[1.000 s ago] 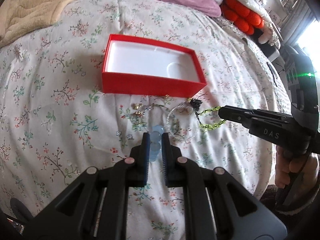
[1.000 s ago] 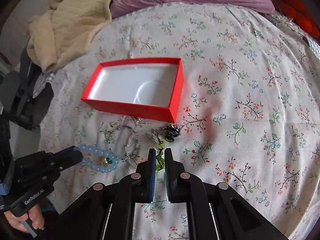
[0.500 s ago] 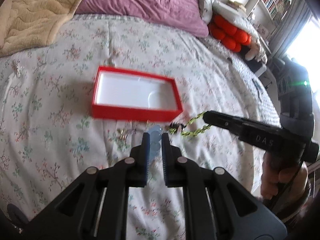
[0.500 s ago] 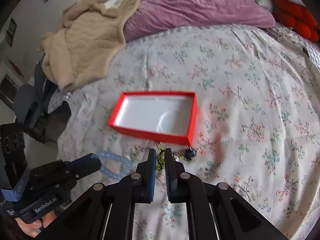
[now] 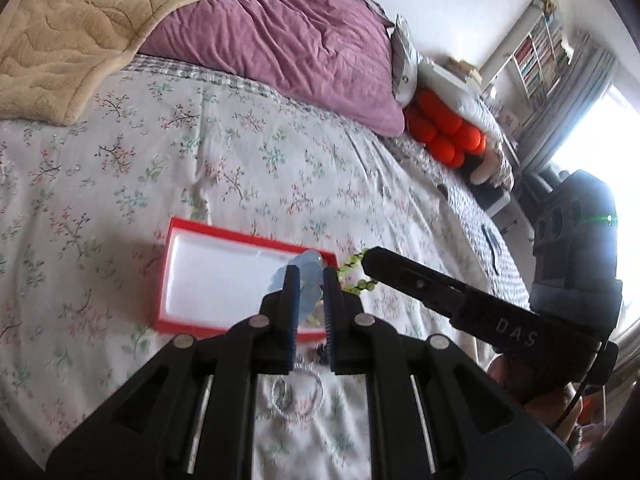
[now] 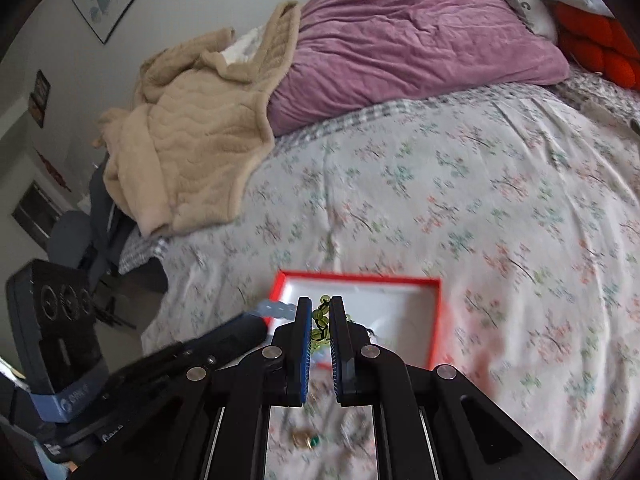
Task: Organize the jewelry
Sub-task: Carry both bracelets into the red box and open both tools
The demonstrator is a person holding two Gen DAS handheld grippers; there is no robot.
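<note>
An open red box with a white lining (image 5: 208, 280) (image 6: 396, 312) lies on the floral bedspread. My left gripper (image 5: 308, 276) is shut on a pale blue bead bracelet (image 5: 310, 262) and holds it above the box's right end; the bracelet also shows in the right wrist view (image 6: 276, 309). My right gripper (image 6: 320, 312) is shut on a green bead bracelet (image 6: 320, 318) (image 5: 354, 274) and holds it above the box. More jewelry lies on the bedspread below: a clear bead bracelet (image 5: 296, 394) and small pieces (image 6: 306, 440).
A purple pillow (image 5: 280, 40) and a beige blanket (image 6: 192, 136) lie at the head of the bed. An orange knotted cushion (image 5: 444, 128) sits at the far right. The bed edge drops off to the left in the right wrist view, with dark clutter below.
Both grippers have lifted off the bedspread with their bracelets and moved forward over the red box. The remaining jewelry stays on the bedspread, now beneath the grippers.
</note>
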